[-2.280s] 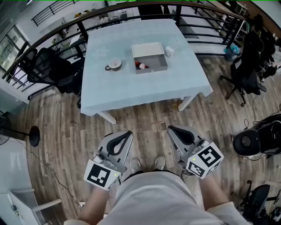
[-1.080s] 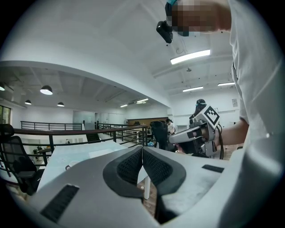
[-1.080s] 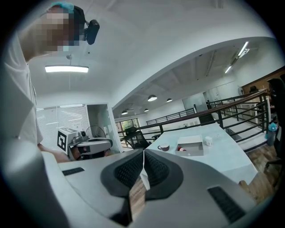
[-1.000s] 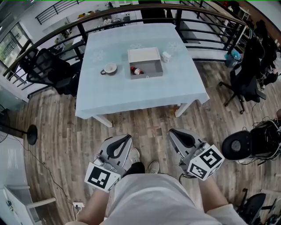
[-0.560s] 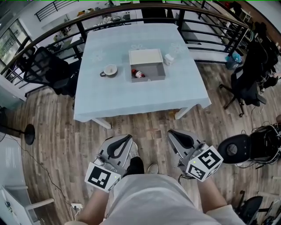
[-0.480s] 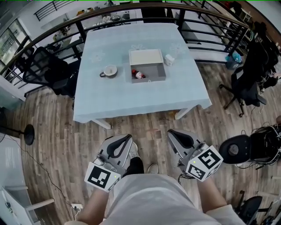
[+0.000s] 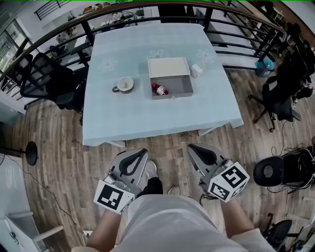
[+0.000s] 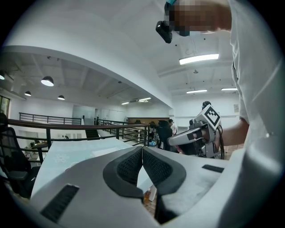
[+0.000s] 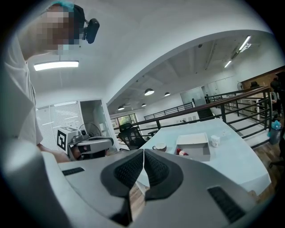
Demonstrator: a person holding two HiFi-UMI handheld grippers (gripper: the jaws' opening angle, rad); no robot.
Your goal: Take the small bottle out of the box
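A grey open box (image 7: 178, 87) with a white lid folded back sits on the light blue table (image 7: 147, 118), far ahead of me. Inside it, at its left end, lies a small bottle (image 7: 159, 89) with a red cap. The right gripper view shows the box (image 9: 194, 147) and the bottle (image 9: 180, 152) in the distance. My left gripper (image 7: 142, 151) and right gripper (image 7: 191, 146) hang close to my body above the wooden floor, short of the table's near edge. Both are shut and hold nothing, as their own views show for the left gripper (image 8: 142, 149) and the right gripper (image 9: 143, 152).
A cup (image 7: 125, 84) stands left of the box and a small white jar (image 7: 196, 71) to its right. Black office chairs (image 7: 54, 78) flank the table, a dark railing (image 7: 147, 10) runs behind it, and a round black stool (image 7: 273, 172) sits at the right.
The table has drawn nearer and lower in the head view as I step toward it. Both grippers stay shut in front of my body.
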